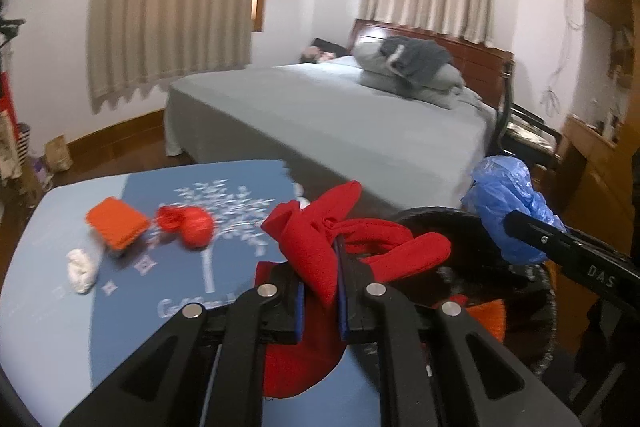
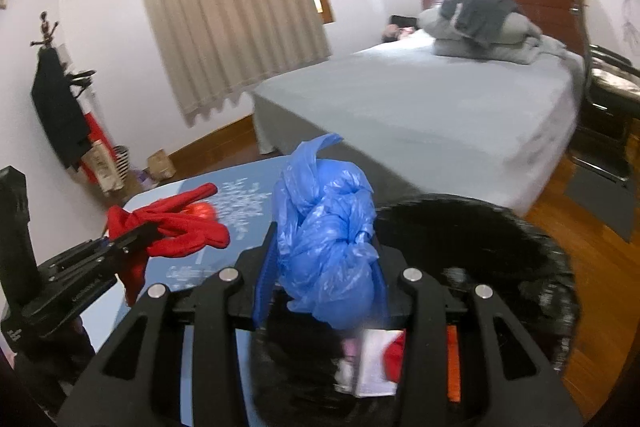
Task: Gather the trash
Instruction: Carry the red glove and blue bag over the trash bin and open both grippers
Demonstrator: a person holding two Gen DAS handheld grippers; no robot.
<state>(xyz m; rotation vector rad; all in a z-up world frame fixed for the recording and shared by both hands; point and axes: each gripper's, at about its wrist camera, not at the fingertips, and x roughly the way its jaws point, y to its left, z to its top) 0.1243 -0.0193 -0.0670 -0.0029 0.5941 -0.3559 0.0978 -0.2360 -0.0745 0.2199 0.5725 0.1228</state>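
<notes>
With some scraps already lying in the black bin [image 2: 500, 227], the left gripper [image 1: 338, 291] is pinching a red cloth [image 1: 352, 227] just left of it, the right gripper [image 2: 324, 279] is clamping a blue bag [image 2: 324, 227] above it, and an orange sponge [image 1: 116, 227], red wad [image 1: 190, 225] and white tissue [image 1: 82, 269] are waiting further left.

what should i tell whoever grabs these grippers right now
Left gripper: shut on the red cloth, held above the table's near edge.
Right gripper: shut on the blue plastic bag, over the black bin.
Done: some red, white and orange scraps already lie in the bin.
Left: drop both held items in, then collect the orange block, red crumpled wad and white wad from the table.
</notes>
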